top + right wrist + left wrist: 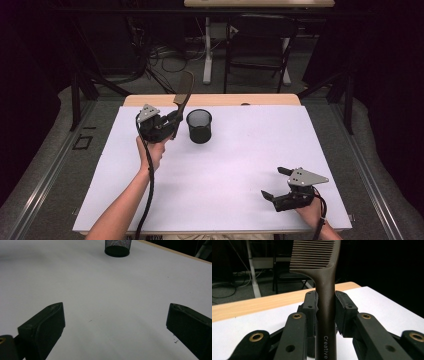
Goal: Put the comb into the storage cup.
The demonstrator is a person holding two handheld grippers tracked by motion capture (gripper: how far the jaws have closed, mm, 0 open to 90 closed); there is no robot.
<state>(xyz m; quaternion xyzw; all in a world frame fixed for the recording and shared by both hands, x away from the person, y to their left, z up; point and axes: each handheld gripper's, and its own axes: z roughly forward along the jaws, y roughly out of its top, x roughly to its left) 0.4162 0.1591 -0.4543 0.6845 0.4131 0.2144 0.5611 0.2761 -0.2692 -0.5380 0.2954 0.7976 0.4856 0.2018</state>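
High view: the white table point(225, 175) spans the centre of the frame. The right tongs point(278, 182) rest gaping at the lower right. Upper left of centre, the mesh cup point(199, 126) stands just right of the left tongs point(176, 120), clamped on an upright brown comb point(183, 92).

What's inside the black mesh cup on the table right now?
From the high view the black mesh cup looks empty, though its dark bottom is hard to make out. The brown comb is not in it: the left gripper holds it by the handle beside the cup.
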